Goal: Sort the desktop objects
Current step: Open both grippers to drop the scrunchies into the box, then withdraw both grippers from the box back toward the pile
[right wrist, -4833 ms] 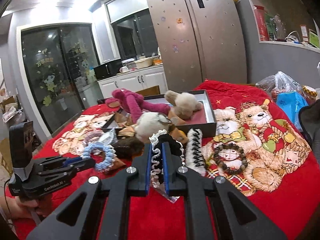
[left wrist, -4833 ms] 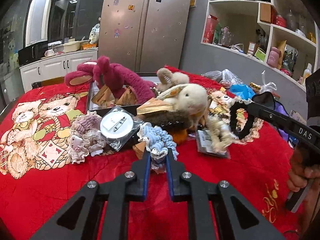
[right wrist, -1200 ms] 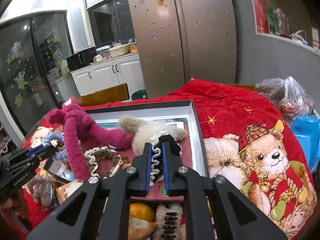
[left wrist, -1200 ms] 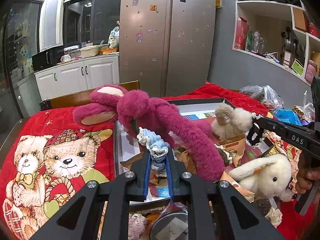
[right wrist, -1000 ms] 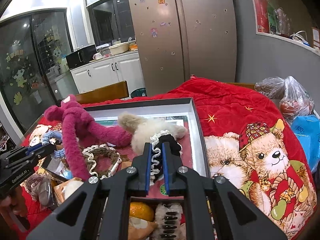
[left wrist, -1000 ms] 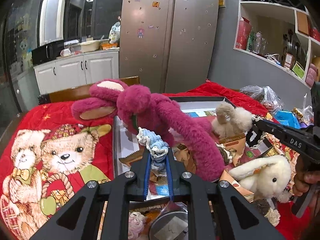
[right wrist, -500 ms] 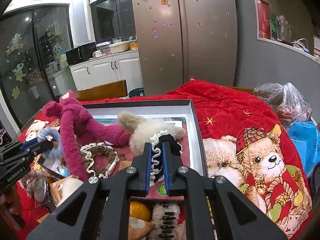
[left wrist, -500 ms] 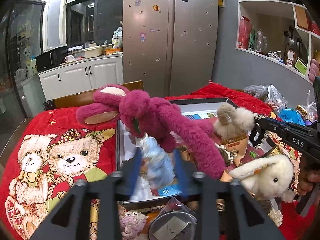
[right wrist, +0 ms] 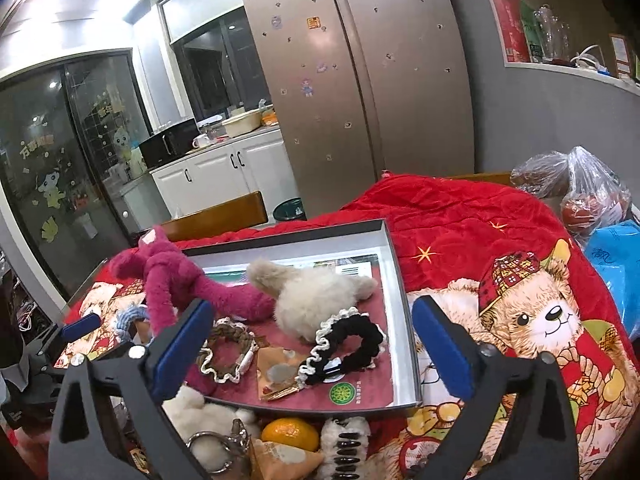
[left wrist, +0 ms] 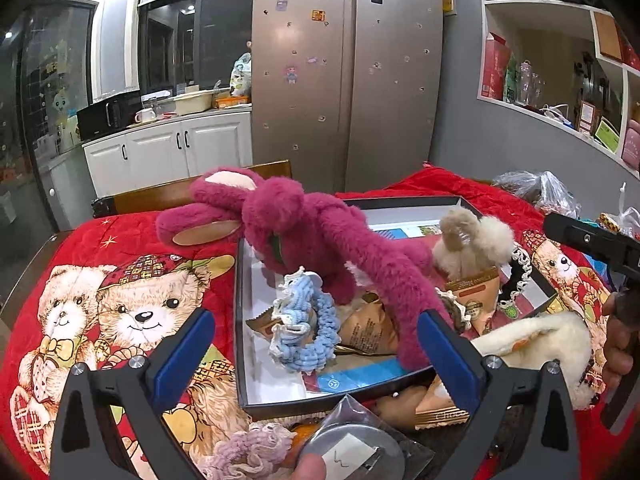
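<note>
Both tongs have just been opening and stand wide, empty: left gripper [left wrist: 316,354] above the blue scrunchie [left wrist: 301,330] at frame centre inside the box [left wrist: 241,344]; right gripper [right wrist: 306,340] above the black scrunchie [right wrist: 347,346]. Risk, as judged: withdrawing jaws snag the pink plush [left wrist: 320,236], dragging items out

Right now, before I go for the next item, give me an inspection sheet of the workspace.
Surface: red bear-print blanket covers the table.
Job's things: blue scrunchie and black scrunchie lie released in the tray, with the magenta plush and beige plush.
Clutter: orange, claw clip and keyring plush wait outside the tray.
Grippers: left gripper and right gripper have just been opening; nothing pressed between the pads.
Cables: nothing seen.
Surroundings: fridge, cabinets, plastic bags.
</note>
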`<control>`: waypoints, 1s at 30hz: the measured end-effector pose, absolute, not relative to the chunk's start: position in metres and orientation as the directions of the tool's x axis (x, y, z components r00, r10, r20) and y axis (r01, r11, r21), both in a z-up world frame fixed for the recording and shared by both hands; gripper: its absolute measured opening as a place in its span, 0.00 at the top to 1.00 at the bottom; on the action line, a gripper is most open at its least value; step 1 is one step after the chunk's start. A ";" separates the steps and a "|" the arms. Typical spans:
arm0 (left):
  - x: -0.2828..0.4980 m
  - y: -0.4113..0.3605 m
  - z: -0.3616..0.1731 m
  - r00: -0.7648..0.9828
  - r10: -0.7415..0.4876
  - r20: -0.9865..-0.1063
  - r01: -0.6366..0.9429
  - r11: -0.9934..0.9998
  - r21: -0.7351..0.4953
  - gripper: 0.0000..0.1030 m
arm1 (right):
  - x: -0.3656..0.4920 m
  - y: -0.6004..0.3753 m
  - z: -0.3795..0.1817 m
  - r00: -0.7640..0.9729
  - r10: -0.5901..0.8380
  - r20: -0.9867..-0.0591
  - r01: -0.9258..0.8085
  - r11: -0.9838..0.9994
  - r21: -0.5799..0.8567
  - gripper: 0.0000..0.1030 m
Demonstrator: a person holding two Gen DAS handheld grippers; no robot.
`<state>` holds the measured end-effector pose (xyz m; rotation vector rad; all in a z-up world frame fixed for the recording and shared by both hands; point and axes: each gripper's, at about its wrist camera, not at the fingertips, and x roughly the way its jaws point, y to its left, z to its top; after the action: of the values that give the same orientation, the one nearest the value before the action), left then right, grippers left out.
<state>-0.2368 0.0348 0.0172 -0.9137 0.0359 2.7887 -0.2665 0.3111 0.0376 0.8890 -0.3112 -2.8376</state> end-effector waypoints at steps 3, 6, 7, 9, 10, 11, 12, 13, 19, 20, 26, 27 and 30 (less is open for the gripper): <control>-0.236 0.033 0.018 -0.791 0.181 -0.585 -0.193 -0.980 -0.043 0.00 | -0.268 0.313 0.036 -0.808 -0.217 -0.549 0.083 -0.962 0.258 0.01; -0.236 0.033 0.019 -0.789 0.182 -0.587 -0.194 -0.980 -0.044 0.00 | -0.269 0.314 0.034 -0.806 -0.218 -0.550 0.081 -0.961 0.263 0.01; -0.236 0.033 0.019 -0.790 0.182 -0.586 -0.195 -0.980 -0.041 0.00 | -0.269 0.314 0.034 -0.806 -0.221 -0.549 0.084 -0.961 0.265 0.01; -0.235 0.033 0.019 -0.795 0.174 -0.581 -0.191 -0.981 -0.033 0.00 | -0.269 0.315 0.034 -0.805 -0.224 -0.549 0.083 -0.959 0.270 0.01; -0.235 0.034 0.019 -0.795 0.174 -0.581 -0.191 -0.981 -0.032 0.00 | -0.269 0.315 0.034 -0.805 -0.226 -0.548 0.083 -0.958 0.273 0.01; -0.235 0.034 0.019 -0.794 0.175 -0.583 -0.191 -0.981 -0.034 0.00 | -0.269 0.316 0.034 -0.805 -0.229 -0.547 0.083 -0.957 0.278 0.01; -0.234 0.033 0.019 -0.794 0.175 -0.582 -0.190 -0.981 -0.036 0.00 | -0.269 0.316 0.034 -0.805 -0.234 -0.546 0.084 -0.955 0.284 0.01; -0.234 0.033 0.019 -0.796 0.175 -0.580 -0.190 -0.981 -0.035 0.00 | -0.268 0.317 0.035 -0.805 -0.236 -0.545 0.086 -0.954 0.287 0.01; -0.231 0.034 0.021 -0.802 0.169 -0.573 -0.188 -0.982 -0.027 0.00 | -0.265 0.310 0.039 -0.811 -0.229 -0.538 0.097 -0.960 0.261 0.00; -0.230 0.034 0.022 -0.805 0.168 -0.569 -0.188 -0.982 -0.025 0.00 | -0.265 0.308 0.041 -0.810 -0.226 -0.541 0.099 -0.962 0.254 0.00; -0.225 0.033 0.027 -0.814 0.162 -0.557 -0.182 -0.983 -0.020 0.00 | -0.257 0.295 0.051 -0.828 -0.178 -0.531 0.097 -0.979 0.178 0.00; -0.224 0.032 0.029 -0.816 0.162 -0.555 -0.181 -0.983 -0.021 0.00 | -0.255 0.293 0.054 -0.833 -0.172 -0.526 0.096 -0.981 0.168 0.00; -0.216 0.024 0.040 -0.829 0.155 -0.538 -0.164 -0.986 -0.033 0.00 | -0.243 0.287 0.067 -0.851 -0.177 -0.495 0.114 -0.981 0.154 0.00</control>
<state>-0.2156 0.0241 0.0396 -0.8375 0.0219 2.8543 -0.2434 0.2874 0.0674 0.7877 -0.1792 -2.8790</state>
